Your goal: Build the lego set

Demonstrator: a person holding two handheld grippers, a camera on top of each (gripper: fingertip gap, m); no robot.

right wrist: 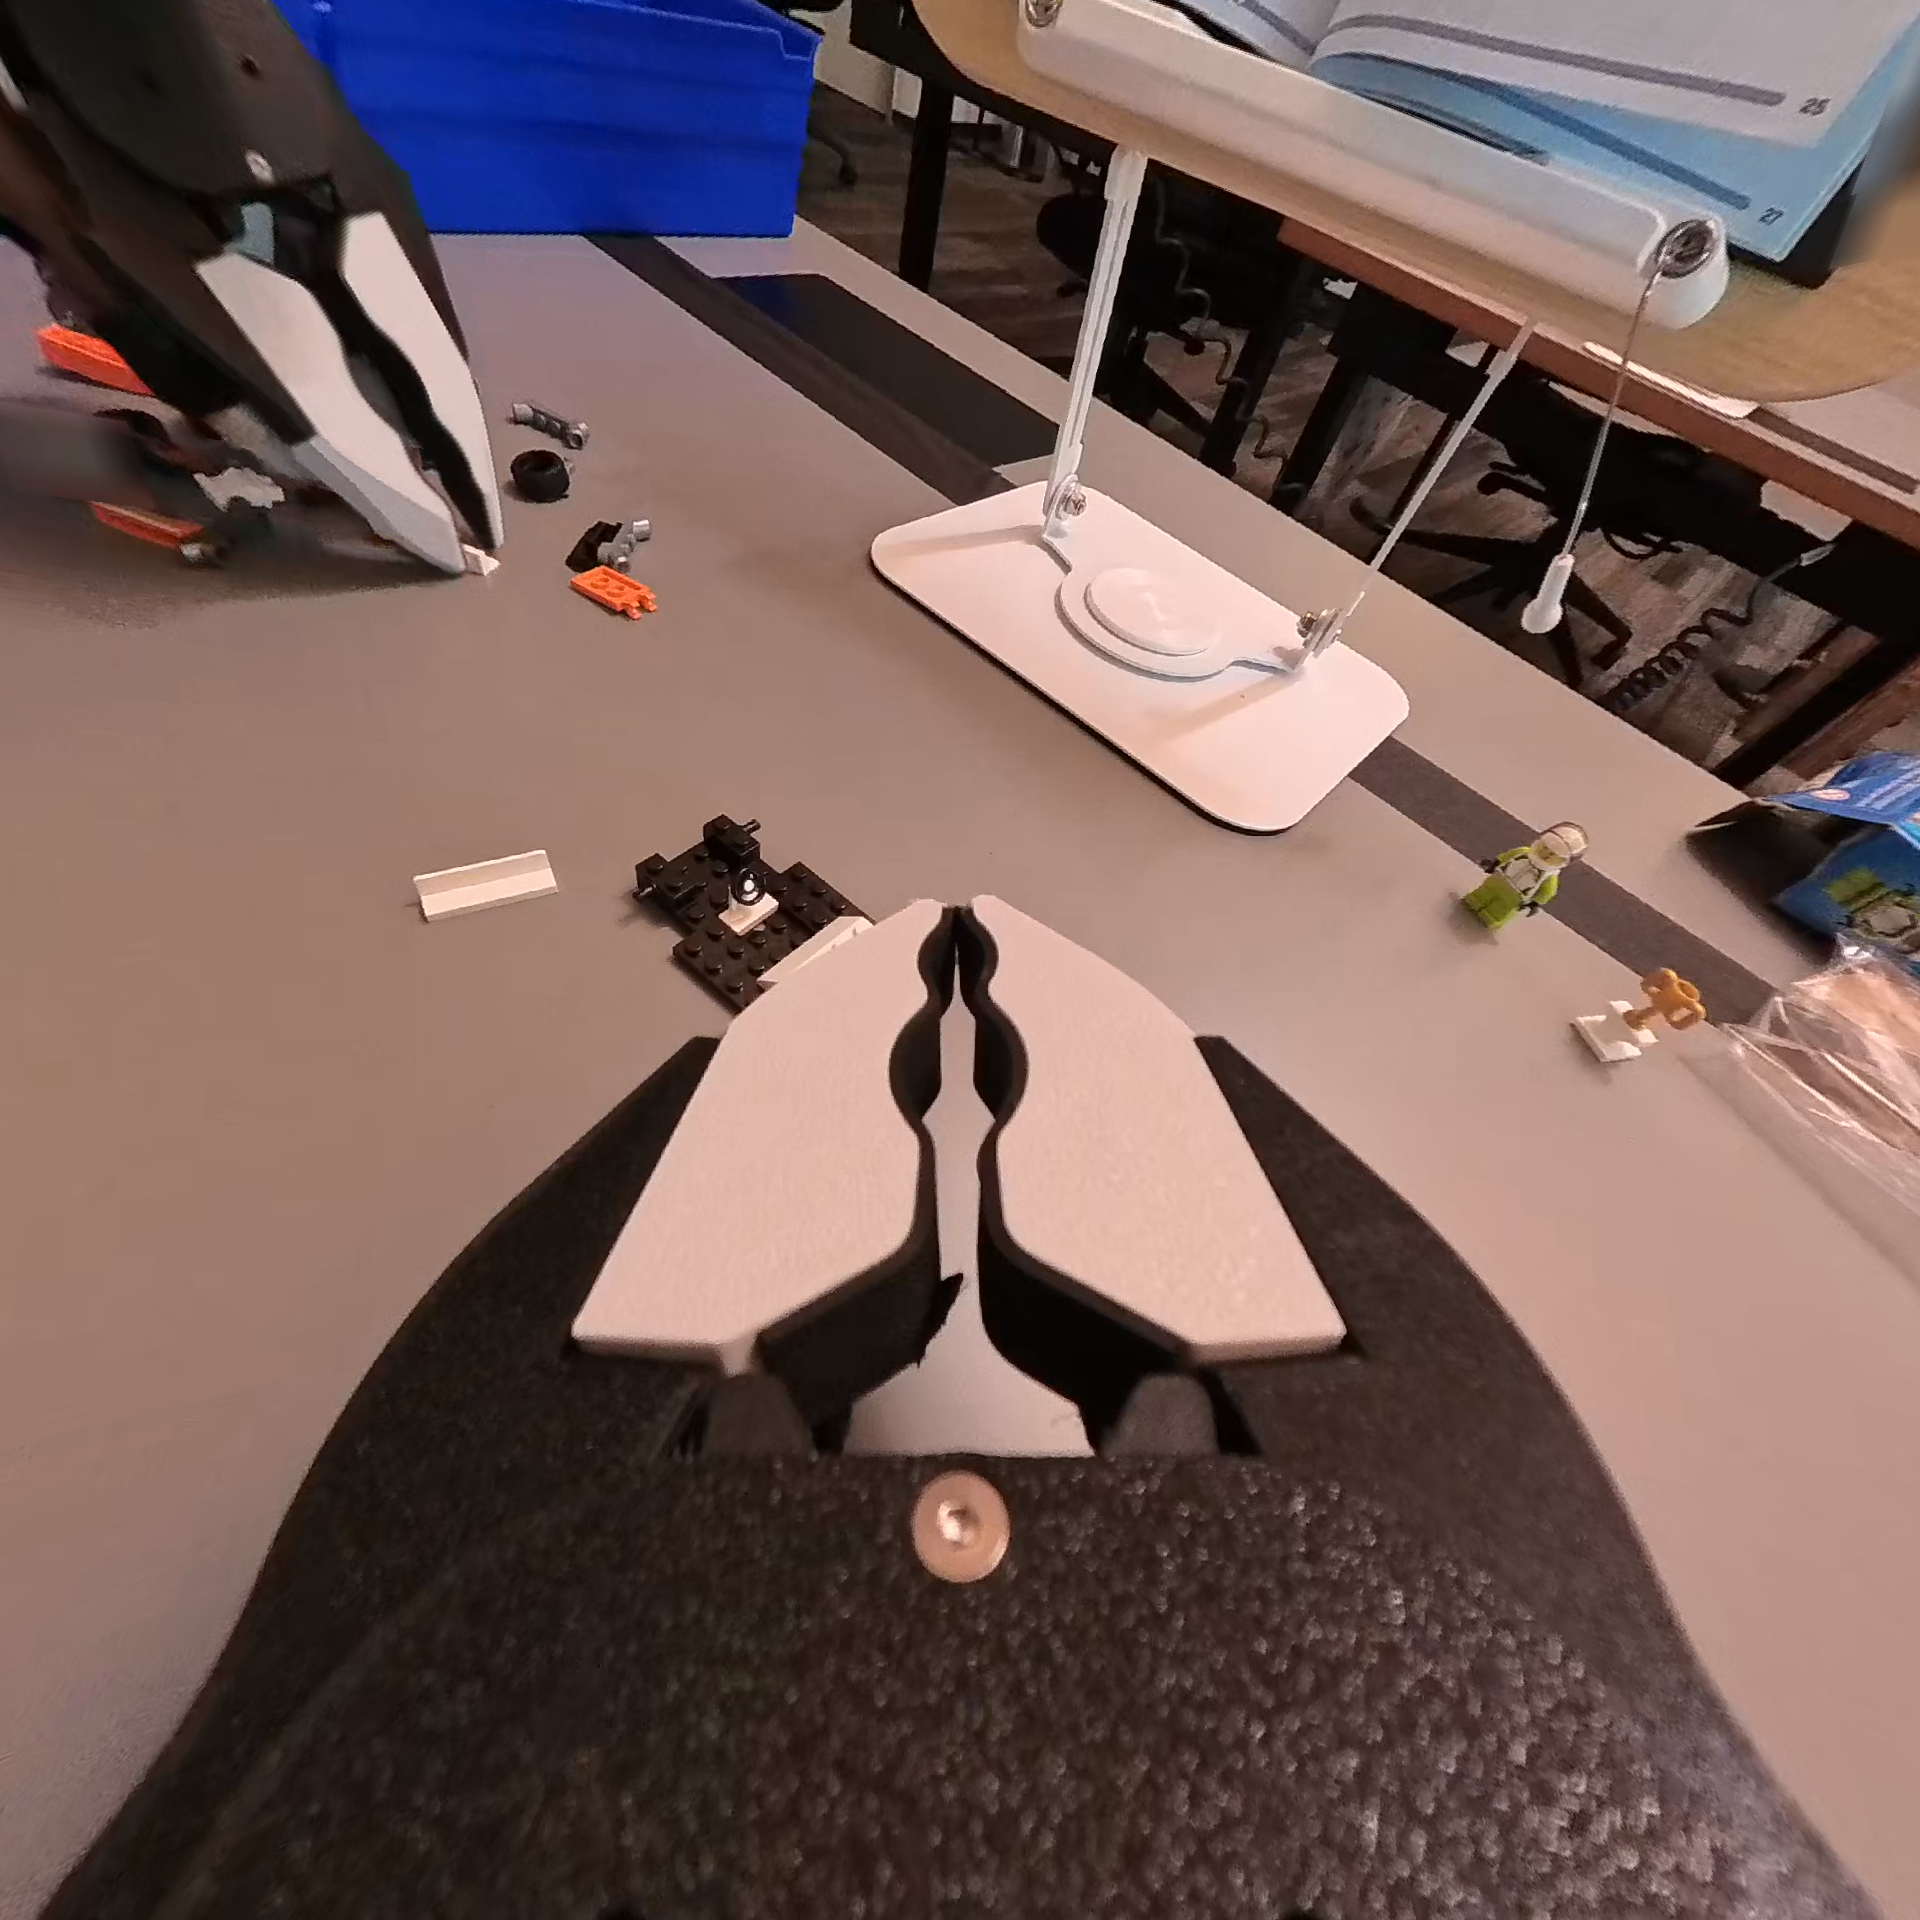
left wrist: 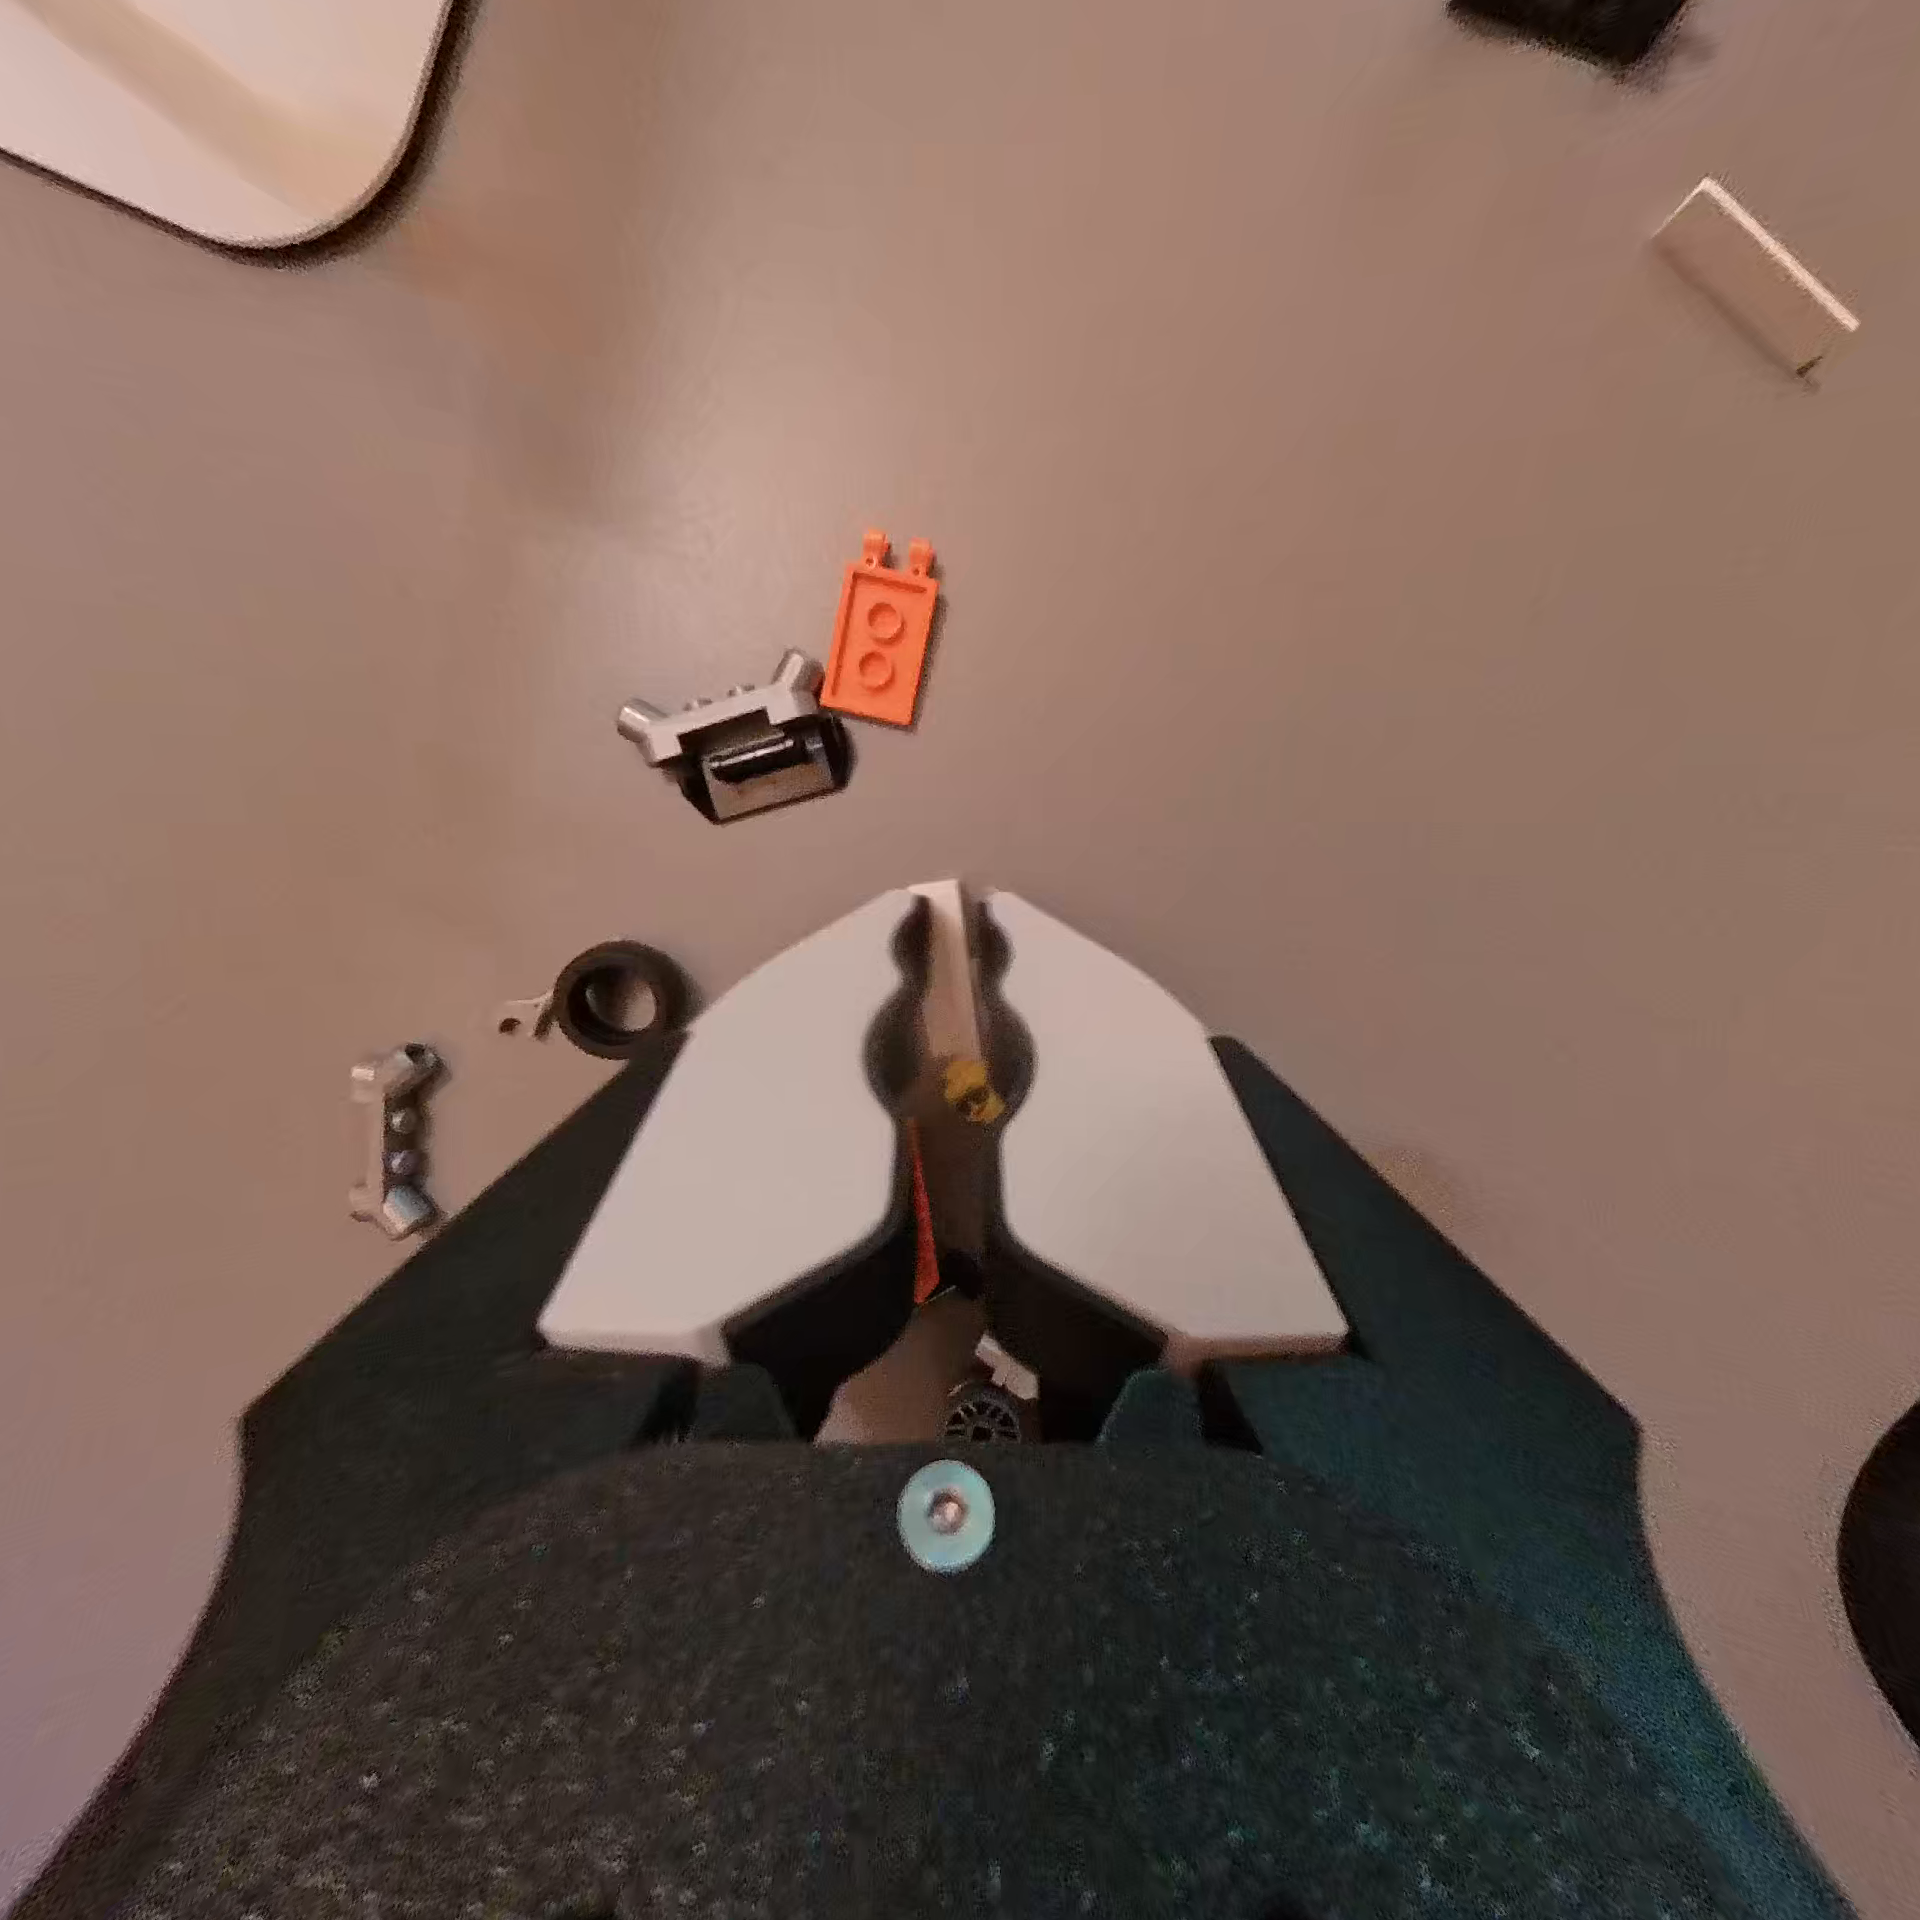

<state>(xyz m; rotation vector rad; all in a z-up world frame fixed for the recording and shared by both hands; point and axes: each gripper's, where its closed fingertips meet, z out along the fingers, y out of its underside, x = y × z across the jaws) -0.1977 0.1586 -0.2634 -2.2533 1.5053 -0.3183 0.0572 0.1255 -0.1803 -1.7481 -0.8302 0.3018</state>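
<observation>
The left gripper (left wrist: 951,904) is pinched shut on a thin white piece (left wrist: 951,997), tip down at the bench (left wrist: 1351,675). I take it this is a part just being picked from the loose pile, gripped by its edge so it can be carried to the model. Just ahead of it lie a grey-and-black part (left wrist: 743,753) touching an orange plate (left wrist: 881,639); beside its flank are a tyre (left wrist: 613,997) and a grey bracket (left wrist: 395,1138).

The right gripper (right wrist: 958,914) looks closed or nearly so, only a sliver between its jaws. Whether it holds anything I cannot tell. It hangs just over the black chassis (right wrist: 727,914), well apart from the pile, likely ready to steady it.

Only the right view shows the chassis, along with a white strip (right wrist: 483,883) beside it, a white stand (right wrist: 1143,623) carrying the booklet (right wrist: 1558,73), a minifigure (right wrist: 1522,878), a gold trophy (right wrist: 1668,1003) and a blue bin (right wrist: 582,114). It also shows the left gripper (right wrist: 473,545) from the side, white corner poking out at the tip. The left view alone looks straight down on the pile, and catches a small wheel (left wrist: 982,1418) under the gripper's body.
</observation>
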